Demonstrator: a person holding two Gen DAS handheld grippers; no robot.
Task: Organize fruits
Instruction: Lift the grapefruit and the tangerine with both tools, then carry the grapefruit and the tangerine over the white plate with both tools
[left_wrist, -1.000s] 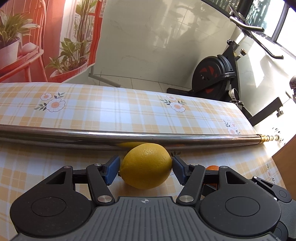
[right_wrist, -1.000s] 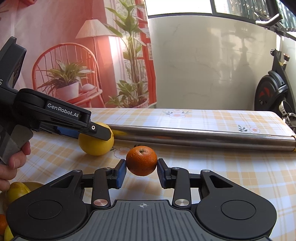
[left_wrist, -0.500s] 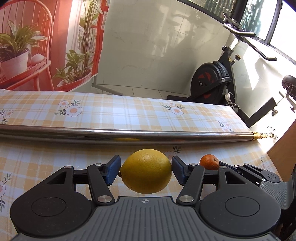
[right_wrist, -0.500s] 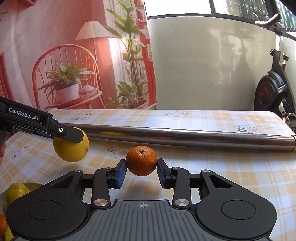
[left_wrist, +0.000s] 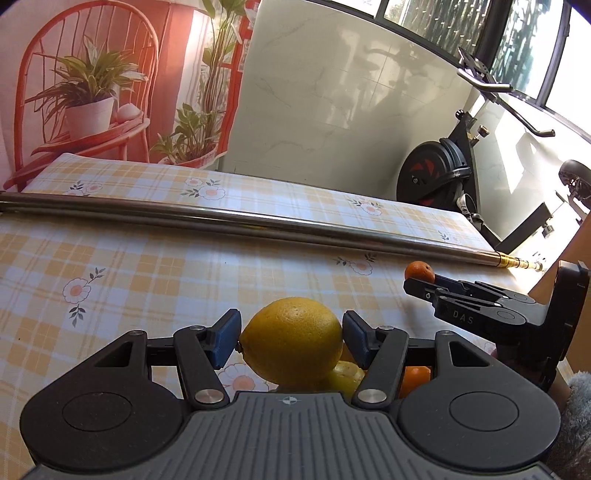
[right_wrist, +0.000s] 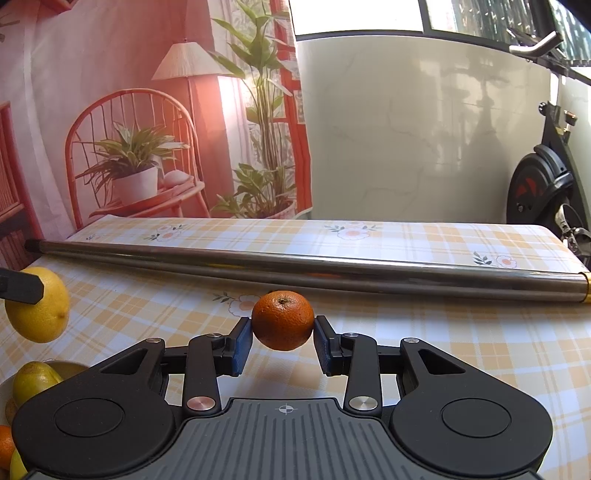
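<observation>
My left gripper (left_wrist: 291, 338) is shut on a yellow lemon (left_wrist: 291, 341) and holds it in the air above a pile of fruit (left_wrist: 373, 373) showing just behind it. From the right wrist view the same lemon (right_wrist: 38, 306) hangs at the far left edge. My right gripper (right_wrist: 283, 334) is shut on a small orange mandarin (right_wrist: 283, 320), held a little above the tablecloth. In the left wrist view that mandarin (left_wrist: 419, 272) peeps over the right gripper's black fingers (left_wrist: 461, 291) at the right.
A long steel tube (right_wrist: 295, 266) lies across the checked tablecloth (right_wrist: 461, 343) behind both grippers. A bowl of lemons and oranges (right_wrist: 33, 380) sits at the lower left of the right wrist view. An exercise bike (left_wrist: 443, 177) stands beyond the table's far right end.
My left gripper has carried the lemon up and back from the steel tube, to the left, over the fruit pile. The right gripper and its mandarin have stayed still.
</observation>
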